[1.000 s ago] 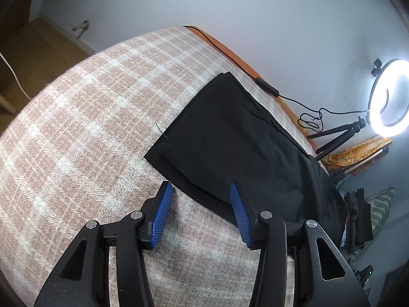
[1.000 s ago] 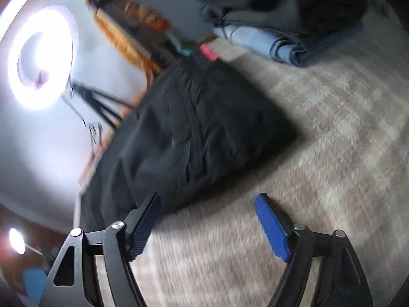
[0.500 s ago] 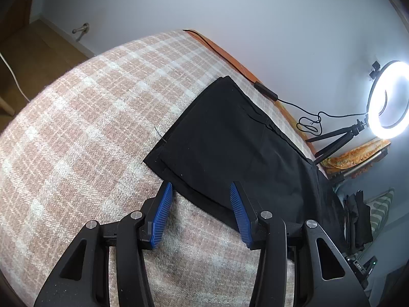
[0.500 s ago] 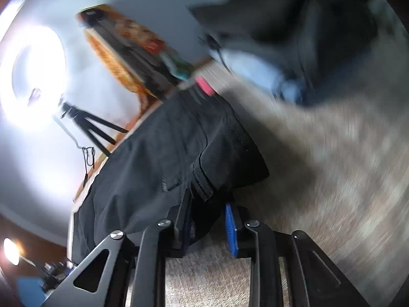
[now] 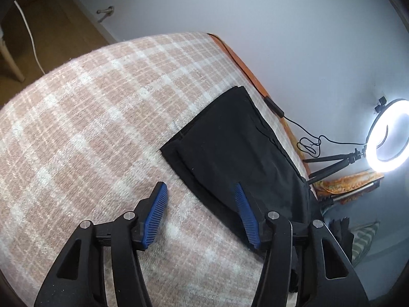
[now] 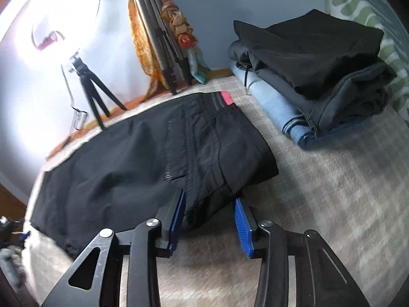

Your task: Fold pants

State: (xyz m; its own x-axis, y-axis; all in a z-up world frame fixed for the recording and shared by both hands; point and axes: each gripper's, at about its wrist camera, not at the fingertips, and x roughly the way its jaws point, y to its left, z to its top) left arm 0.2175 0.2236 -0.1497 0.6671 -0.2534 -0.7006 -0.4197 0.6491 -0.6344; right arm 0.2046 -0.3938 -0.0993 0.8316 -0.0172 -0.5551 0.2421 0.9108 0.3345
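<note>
Black pants [image 5: 230, 148] lie flat and lengthwise on a pink plaid blanket [image 5: 89, 128]. In the left wrist view my left gripper [image 5: 199, 185] hovers at the hem end, its jaws opening. Its right pad overlaps the near edge of the leg and its left pad is over bare blanket; nothing is pinched. In the right wrist view the waist end of the pants [image 6: 127, 158], with a pink tag [image 6: 226, 97], points toward me. My right gripper [image 6: 209, 195] is opening, and the near waist corner lies loosely between its blue pads.
A stack of folded clothes [image 6: 319, 64] sits on the blanket [image 6: 332, 204] right of the waist, backed by a green striped pillow [image 6: 370, 7]. A lit ring light [image 5: 388, 135] on a small tripod, a folded tripod draped in orange cloth [image 6: 163, 51] and a cable [image 5: 255, 84] line the wall side.
The right gripper closed on the waist corner half a second ago and has now spread apart, rolling and rising a little. The left jaws have widened slightly.
</note>
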